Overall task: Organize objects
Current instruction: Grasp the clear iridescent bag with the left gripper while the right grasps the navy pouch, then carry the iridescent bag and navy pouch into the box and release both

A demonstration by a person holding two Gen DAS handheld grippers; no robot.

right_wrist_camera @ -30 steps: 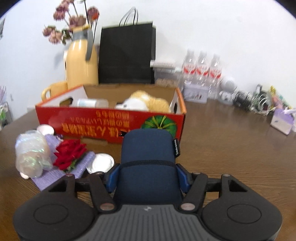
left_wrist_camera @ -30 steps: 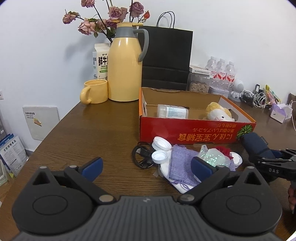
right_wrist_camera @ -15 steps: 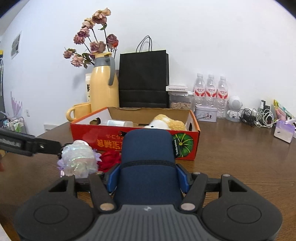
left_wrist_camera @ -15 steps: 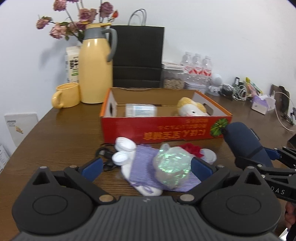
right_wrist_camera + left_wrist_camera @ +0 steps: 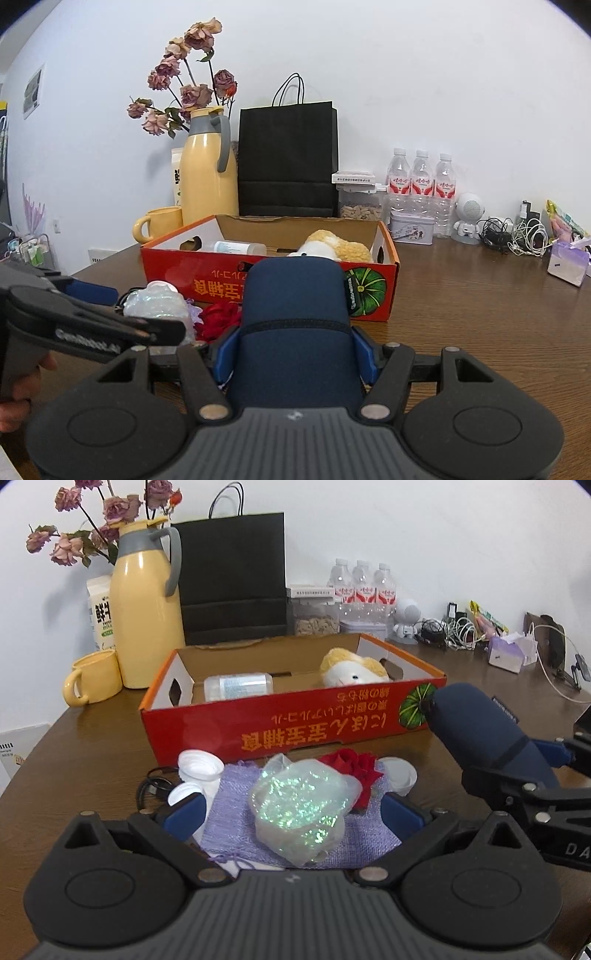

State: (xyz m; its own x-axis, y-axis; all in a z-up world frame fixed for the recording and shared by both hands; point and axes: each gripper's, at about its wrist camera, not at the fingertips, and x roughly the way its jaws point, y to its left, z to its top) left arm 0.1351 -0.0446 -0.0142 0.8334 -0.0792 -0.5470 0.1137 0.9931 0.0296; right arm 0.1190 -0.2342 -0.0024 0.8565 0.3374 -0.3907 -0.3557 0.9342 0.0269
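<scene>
A: Where's the dark-blue padded cylindrical case (image 5: 295, 325)?

B: Clenched in the right tongs (image 5: 295, 354), just before the red cardboard box (image 5: 221, 273).

A: Left tongs (image 5: 291, 818)?

B: Released, either side of an iridescent plastic pouch (image 5: 299, 812) on the brown wooden surface (image 5: 92, 760).

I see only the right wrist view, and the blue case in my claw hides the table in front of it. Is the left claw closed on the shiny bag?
Observer: No. The left claw is open, with one pad on each side of the shiny bag, and neither pad touches it.
Operator: What does the bag rest on?
Observer: It rests on a purple cloth that spreads out beneath it.
Operator: What else lies near it that I cannot see?
Observer: A white lid lies just right of the red flower.
</scene>
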